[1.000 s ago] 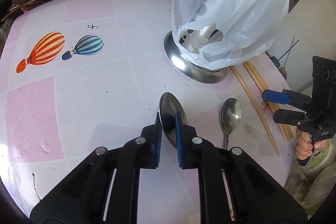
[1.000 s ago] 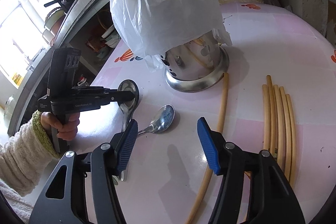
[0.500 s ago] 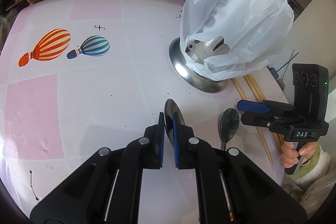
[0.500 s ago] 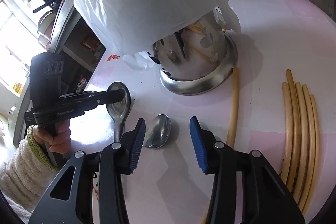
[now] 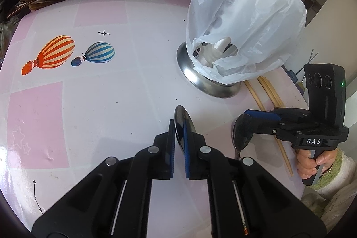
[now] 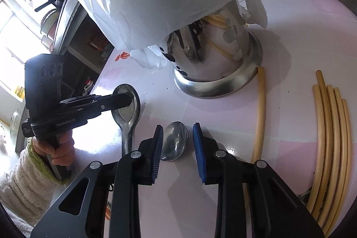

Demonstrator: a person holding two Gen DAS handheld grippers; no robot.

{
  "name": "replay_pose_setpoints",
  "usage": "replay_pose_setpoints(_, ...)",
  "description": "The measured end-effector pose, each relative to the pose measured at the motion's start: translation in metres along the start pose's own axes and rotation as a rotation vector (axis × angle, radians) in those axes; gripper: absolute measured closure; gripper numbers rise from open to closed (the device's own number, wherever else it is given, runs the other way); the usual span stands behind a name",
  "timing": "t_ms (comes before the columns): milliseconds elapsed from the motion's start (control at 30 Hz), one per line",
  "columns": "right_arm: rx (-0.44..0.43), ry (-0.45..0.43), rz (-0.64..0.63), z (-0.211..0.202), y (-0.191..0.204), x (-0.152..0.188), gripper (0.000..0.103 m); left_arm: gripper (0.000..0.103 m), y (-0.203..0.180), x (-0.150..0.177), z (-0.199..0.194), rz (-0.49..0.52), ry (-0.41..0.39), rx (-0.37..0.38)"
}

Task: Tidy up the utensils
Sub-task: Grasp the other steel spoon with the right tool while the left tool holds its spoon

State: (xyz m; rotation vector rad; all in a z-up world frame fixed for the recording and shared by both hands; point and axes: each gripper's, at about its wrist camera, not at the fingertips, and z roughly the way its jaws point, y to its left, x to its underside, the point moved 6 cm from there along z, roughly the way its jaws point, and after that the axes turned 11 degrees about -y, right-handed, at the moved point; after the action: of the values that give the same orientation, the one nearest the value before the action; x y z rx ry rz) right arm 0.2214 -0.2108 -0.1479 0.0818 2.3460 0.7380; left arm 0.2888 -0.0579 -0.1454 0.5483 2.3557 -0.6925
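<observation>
On the pink counter [image 5: 89,104] with balloon prints, my right tongs [image 6: 178,144] have dropped in over the second spoon [image 6: 175,141] and are closing, its shiny bowl between the pads but not yet pinched. My left tongs [image 5: 179,133] stay clenched on the first spoon [image 5: 181,118], tilted on edge, the bag-covered steel holder [image 5: 207,84] ahead.

Right gripper [image 5: 246,121]: white letters "DAS" on a small plate at the front of its black body, above the handle. Left gripper [image 6: 129,102]: faint grey "GenRobot.AI" along the side of its body; small white label at its rear end, print too small to read
</observation>
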Motion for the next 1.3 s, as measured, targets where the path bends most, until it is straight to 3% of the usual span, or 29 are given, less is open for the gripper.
replay_pose_setpoints(533,-0.027,0.014,0.056,0.002,-0.012,0.002,0.089,0.097,-0.001,0.001,-0.002,-0.001,-0.013,-0.010)
replay_pose_setpoints(800,-0.068,0.030,0.141,0.003,-0.019,0.003,0.089,0.097,0.001,0.003,-0.003,-0.010,-0.017,-0.012)
replay_pose_setpoints(933,-0.052,0.026,0.117,0.004,-0.017,0.003,0.089,0.097,0.002,0.003,-0.004,-0.012,-0.018,-0.012)
replay_pose_setpoints(1033,-0.019,0.024,0.081,0.004,-0.010,0.005,0.097,0.097,0.002,0.003,-0.006,-0.012,-0.022,-0.013)
replay_pose_setpoints(1300,-0.017,0.004,0.061,-0.002,0.004,0.002,0.098,0.099,-0.005,-0.006,-0.018,-0.001,-0.063,-0.014)
